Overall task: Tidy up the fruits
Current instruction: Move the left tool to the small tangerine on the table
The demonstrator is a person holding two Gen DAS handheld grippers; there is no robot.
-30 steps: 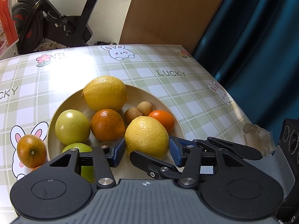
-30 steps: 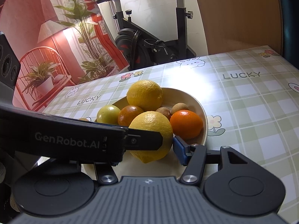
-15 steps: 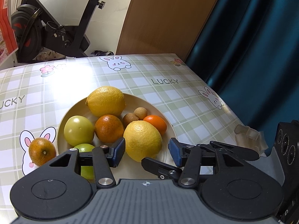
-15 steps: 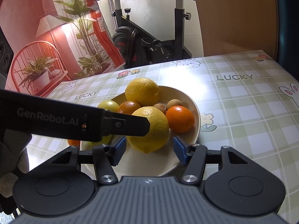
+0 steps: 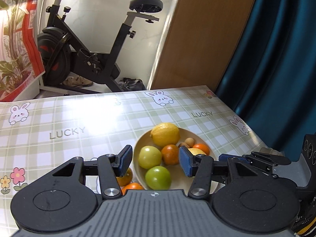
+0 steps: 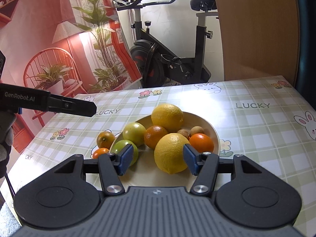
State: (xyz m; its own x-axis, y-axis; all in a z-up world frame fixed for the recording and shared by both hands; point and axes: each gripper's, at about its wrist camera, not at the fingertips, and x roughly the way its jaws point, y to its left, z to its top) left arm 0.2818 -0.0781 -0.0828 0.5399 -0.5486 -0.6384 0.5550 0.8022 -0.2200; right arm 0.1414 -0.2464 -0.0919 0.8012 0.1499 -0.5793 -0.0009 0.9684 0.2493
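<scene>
A cream plate [image 6: 215, 136] holds two lemons, two green apples, oranges and two small brown fruits. My right gripper [image 6: 158, 162] hovers open just short of the near lemon [image 6: 170, 153], and its pads do not press on it. In the left wrist view my left gripper [image 5: 155, 162] stands open and empty, back from the plate [image 5: 190, 134], with the green apple [image 5: 158, 177] low between its fingers. Two oranges [image 6: 105, 139] lie on the cloth left of the plate. One of the left gripper's fingers [image 6: 79, 106] reaches in from the left, clear of the fruit.
The table carries a green checked cloth [image 6: 256, 130] with rabbits and "LUCKY" print. Its right edge runs along a teal curtain [image 5: 276, 69]. An exercise bike [image 5: 88, 59] and a brown door stand beyond the far edge. A gloved hand [image 6: 5, 138] shows at the left.
My left gripper has drawn back, up and to the left, from around the near lemon, which stays in the plate. The right gripper has risen a little.
</scene>
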